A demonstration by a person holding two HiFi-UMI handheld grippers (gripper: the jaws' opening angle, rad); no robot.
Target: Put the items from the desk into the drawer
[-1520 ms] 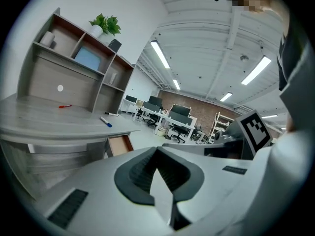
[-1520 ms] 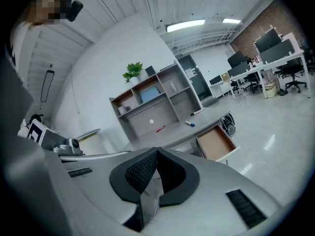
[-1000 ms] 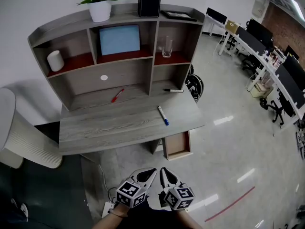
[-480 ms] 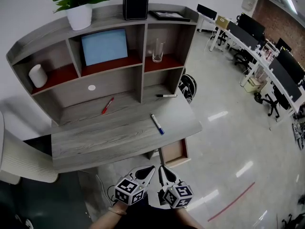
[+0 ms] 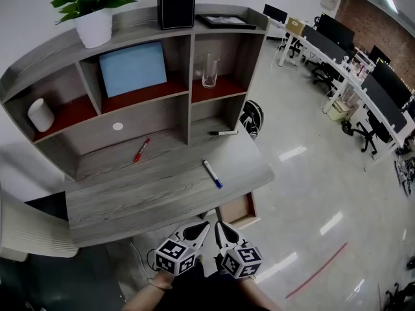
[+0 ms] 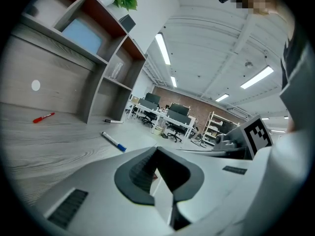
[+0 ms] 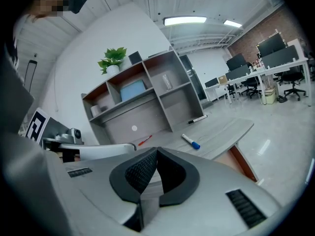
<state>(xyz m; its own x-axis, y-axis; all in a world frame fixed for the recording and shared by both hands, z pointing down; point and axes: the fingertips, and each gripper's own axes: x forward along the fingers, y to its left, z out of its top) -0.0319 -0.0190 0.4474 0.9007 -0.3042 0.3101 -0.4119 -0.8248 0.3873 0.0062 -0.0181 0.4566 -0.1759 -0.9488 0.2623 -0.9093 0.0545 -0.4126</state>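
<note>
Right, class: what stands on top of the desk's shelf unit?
A potted plant, a black box and a flat dark frame. Whatever lies behind them is covered.

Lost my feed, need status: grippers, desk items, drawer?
Left gripper, right gripper shut, empty. Red pen, blue marker, black marker lie on the desk. Drawer open; nothing blocking.

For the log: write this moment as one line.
left gripper: shut | right gripper: shut | red marker, blue marker, black marker: on desk | drawer: open

Grey woodgrain desk [image 5: 130, 199]; red pen [image 5: 141, 149]; white marker [image 5: 211, 173] (blue cap); black marker [image 5: 224, 133]; red shelf boards [image 5: 139, 96].
</note>
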